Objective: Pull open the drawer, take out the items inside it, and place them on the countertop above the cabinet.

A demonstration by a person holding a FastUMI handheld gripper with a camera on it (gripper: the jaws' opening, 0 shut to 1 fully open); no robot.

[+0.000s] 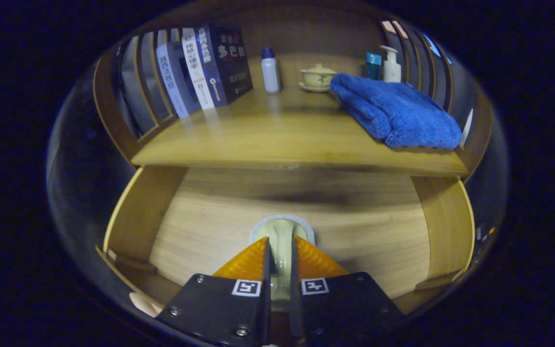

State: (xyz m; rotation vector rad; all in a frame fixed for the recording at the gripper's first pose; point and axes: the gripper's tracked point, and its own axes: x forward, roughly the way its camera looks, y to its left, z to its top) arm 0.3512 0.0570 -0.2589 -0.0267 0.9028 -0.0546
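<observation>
The wooden drawer (369,231) stands pulled open below the countertop (268,140), and its floor lies bare around my fingers. My gripper (280,250) is shut on a pale cream item (282,229) with a rounded, grey-rimmed head. The item's narrow part runs back between both fingers, and the head pokes out just ahead of the tips. Gripper and item hang over the front middle of the drawer. Whether the item touches the drawer floor I cannot tell.
On the countertop a folded blue towel (395,113) fills the right side. Leaning books (205,67) stand at the left. At the back are a white bottle (270,71), a lidded cup (318,77), a teal box (373,65) and a pump bottle (391,65). A fingertip (145,304) shows by the drawer front.
</observation>
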